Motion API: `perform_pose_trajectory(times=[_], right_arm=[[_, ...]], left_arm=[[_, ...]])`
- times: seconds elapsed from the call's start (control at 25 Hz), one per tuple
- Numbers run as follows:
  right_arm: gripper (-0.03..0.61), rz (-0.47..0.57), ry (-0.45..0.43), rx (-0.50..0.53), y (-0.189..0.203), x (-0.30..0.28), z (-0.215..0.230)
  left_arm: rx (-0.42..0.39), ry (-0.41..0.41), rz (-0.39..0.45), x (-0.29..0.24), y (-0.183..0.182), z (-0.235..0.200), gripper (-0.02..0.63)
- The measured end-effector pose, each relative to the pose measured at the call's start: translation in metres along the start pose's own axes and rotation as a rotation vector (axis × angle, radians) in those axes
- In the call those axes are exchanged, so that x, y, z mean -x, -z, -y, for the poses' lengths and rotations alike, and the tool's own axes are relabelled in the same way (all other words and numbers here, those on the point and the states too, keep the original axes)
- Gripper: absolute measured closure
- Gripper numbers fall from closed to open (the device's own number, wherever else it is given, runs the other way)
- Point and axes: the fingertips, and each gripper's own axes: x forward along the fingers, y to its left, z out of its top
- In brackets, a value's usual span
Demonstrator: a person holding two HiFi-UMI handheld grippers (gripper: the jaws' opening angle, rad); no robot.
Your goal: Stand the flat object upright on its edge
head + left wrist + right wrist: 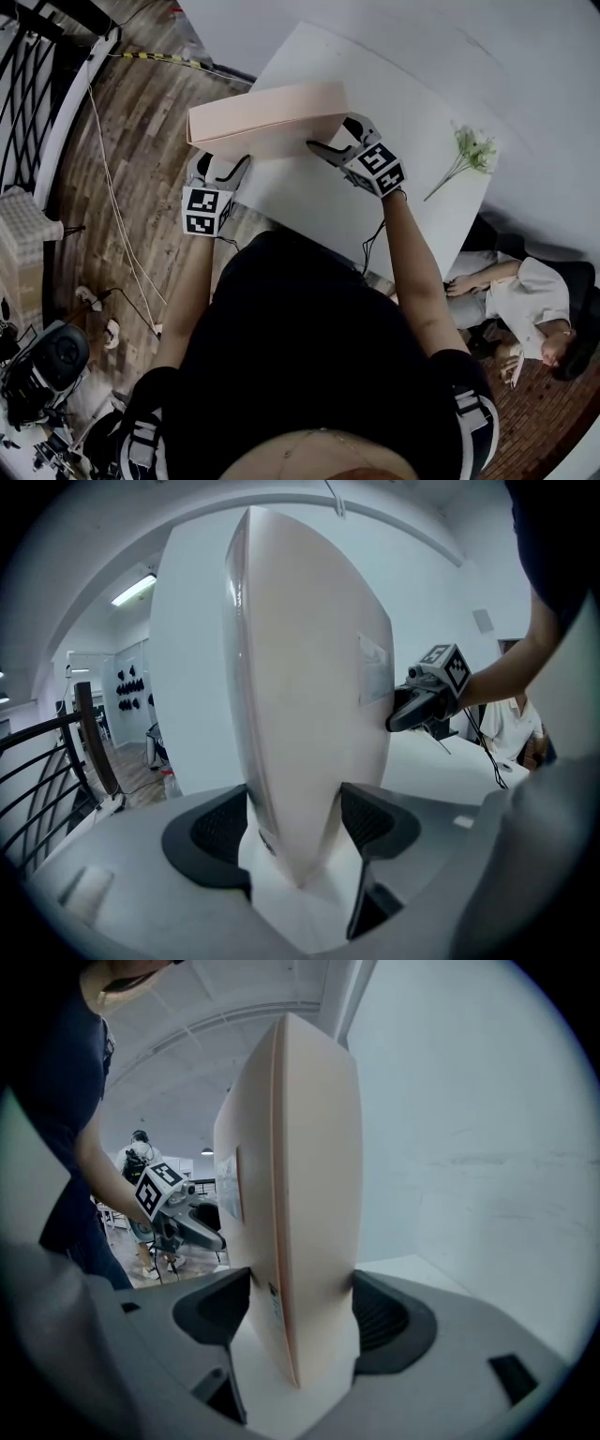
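A person holds a flat pink box (267, 117) with two grippers, one at each end. The left gripper (223, 172) has the box's left end between its jaws. In the left gripper view both dark pads (220, 827) press on the box's two big sides, so the jaws hold it tight and stand about as wide as the box is thick. The right gripper (330, 145) has the other end. In the right gripper view its pads (384, 1316) press on the box too, one on each side. The box lies long ways across, from one gripper to the other. In both gripper views its thin edge points at the camera and its big sides go up tall. A small sticker (373, 667) is on one big side. The box is at the near corner of the white table (394, 84). Its left end sticks out past the table, over the wood floor (122, 187). I cannot tell if the box touches the table. A green flower (472, 150) lies on the table, well apart from the box, near the far right edge. Another person (525, 300) sits low down on the right, past the table. A dark railing (33, 66) is at the far left.
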Motion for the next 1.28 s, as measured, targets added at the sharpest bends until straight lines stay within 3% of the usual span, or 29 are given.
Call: perform_pose_trajectory(times=[0.28,0.4,0.6,0.88,1.12,1.28], right_arm=[[0.229,-0.002,-0.017,-0.003,-0.004,-0.006,-0.001],[0.229,-0.002,-0.021,-0.005,-0.004,-0.005,-0.002],[0.228,-0.009,-0.022,-0.014,-0.003,-0.006,-0.002],[0.227,0.036,0.013,-0.007,-0.022,0.008,0.001],[0.227,0.012,0.025,0.137,-0.048,0.02,-0.008],[0.227,0.067,0.047,0.133,-0.062,0.033,-0.007]], left_arm=[[0.01,0.039,0.002,0.001,0.0,-0.004,0.291],[-0.001,0.089,0.016,0.001,-0.001,-0.001,0.223],[-0.017,0.155,0.059,0.007,-0.011,-0.007,0.18],[-0.013,0.225,0.13,0.019,-0.043,-0.012,0.161],[0.023,0.243,0.231,0.04,-0.084,-0.011,0.161],[0.01,0.253,0.257,0.048,-0.102,-0.008,0.161]])
